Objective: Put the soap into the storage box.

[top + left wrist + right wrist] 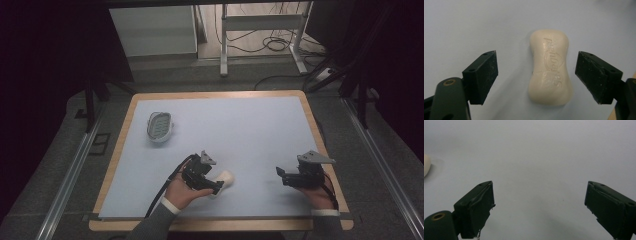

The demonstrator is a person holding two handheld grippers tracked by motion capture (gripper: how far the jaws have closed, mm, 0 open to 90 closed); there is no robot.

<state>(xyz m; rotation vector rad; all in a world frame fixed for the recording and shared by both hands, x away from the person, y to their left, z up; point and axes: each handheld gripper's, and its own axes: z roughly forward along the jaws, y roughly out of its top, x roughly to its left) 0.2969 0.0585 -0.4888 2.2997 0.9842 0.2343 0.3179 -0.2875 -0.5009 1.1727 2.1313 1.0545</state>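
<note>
**Open left gripper straddling a bar of soap on a pale mat**

The left gripper stands with its jaws wide apart, one on each side of the soap and touching neither flank. The soap lies flat on the mat near the front edge, left of centre, with its long axis pointing away between the jaws. The right gripper hangs over bare mat at the near right, its jaws likewise wide and holding nothing. A soap dish sits at the far left, well apart from the bar.

Likely hazards: the bar is smooth, rounded and pinched at the waist, so jaws closing off-centre could squeeze it forward or twist it out. Its surface looks slightly crumbed and waxy, with embossed lettering; a hard grip may dent it. The jaw pads are flat, black and scuffed, offering little purchase on a curved flank. The dish is oval, pale-rimmed, with a ridged greenish insert.
</note>
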